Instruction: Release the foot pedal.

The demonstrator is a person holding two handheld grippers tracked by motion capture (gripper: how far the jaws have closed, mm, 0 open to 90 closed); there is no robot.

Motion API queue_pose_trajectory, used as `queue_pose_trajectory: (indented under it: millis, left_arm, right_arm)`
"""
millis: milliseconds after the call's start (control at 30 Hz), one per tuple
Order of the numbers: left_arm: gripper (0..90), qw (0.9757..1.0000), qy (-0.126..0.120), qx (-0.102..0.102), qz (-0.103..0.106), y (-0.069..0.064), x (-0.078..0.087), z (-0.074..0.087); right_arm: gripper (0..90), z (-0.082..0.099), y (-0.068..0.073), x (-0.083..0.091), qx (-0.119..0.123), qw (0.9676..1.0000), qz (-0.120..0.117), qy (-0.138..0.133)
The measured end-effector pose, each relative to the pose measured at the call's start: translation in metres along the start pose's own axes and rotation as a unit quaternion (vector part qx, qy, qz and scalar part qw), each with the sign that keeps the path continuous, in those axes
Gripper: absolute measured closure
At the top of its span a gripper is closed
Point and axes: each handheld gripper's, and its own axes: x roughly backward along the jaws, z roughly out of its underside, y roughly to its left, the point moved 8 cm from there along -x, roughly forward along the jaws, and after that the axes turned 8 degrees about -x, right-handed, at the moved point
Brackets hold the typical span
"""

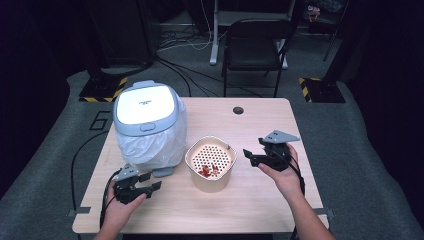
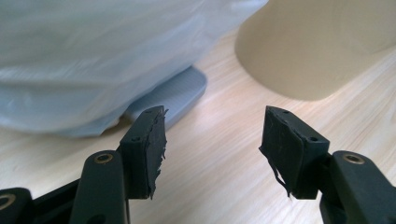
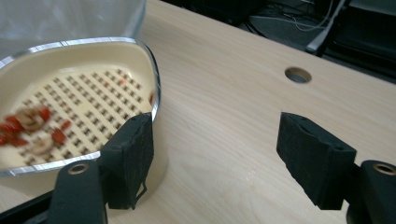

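Right now the cream bowl (image 1: 210, 163) with a holey tray and red food bits (image 1: 207, 171) sits in the middle of the tabletop (image 1: 260, 200), just beside the bin (image 1: 148, 125) with the plastic bag. The right gripper (image 3: 215, 154) has its jaws wide apart, holding nothing, one jaw close to the bowl's shiny rim. The left gripper (image 2: 212, 140) is open and empty too, near the bin's pedal (image 2: 180, 93). I think the bowl is hard, smooth and a bit slippery, so pinch its rim.
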Motion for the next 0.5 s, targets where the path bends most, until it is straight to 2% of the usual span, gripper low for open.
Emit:
queue_pose_trajectory:
  millis: [67, 167, 267, 367, 500]
  left_arm:
    - [39.7, 1.0, 0.004, 0.003, -0.008, 0.003, 0.004, 0.006]
    - [39.8, 0.9997, 0.016, 0.002, -0.02, 0.01, 0.009, 0.016]
    - [40.0, 0.9993, 0.009, 0.015, -0.032, 0.018, 0.01, 0.022]
    - [39.9, 0.999, 0.014, 0.02, -0.038, 0.025, 0.009, 0.029]
    - [39.4, 0.998, 0.023, 0.027, -0.052, 0.036, 0.005, 0.038]
  right_arm:
    - [27.1, 0.01, -0.004, 0.0, -0.005, 0.9999, 0.008, 0.004]
    - [27.1, 0.025, -0.008, 0.0, -0.023, 0.9997, 0.007, 0.005]
    - [27.1, 0.04, -0.015, -0.001, -0.03, 0.9992, 0.022, 0.011]
    - [27.1, 0.054, -0.02, -0.003, -0.039, 0.9987, 0.028, 0.016]
    - [26.7, 0.071, -0.027, -0.008, -0.021, 0.9982, 0.052, 0.022]
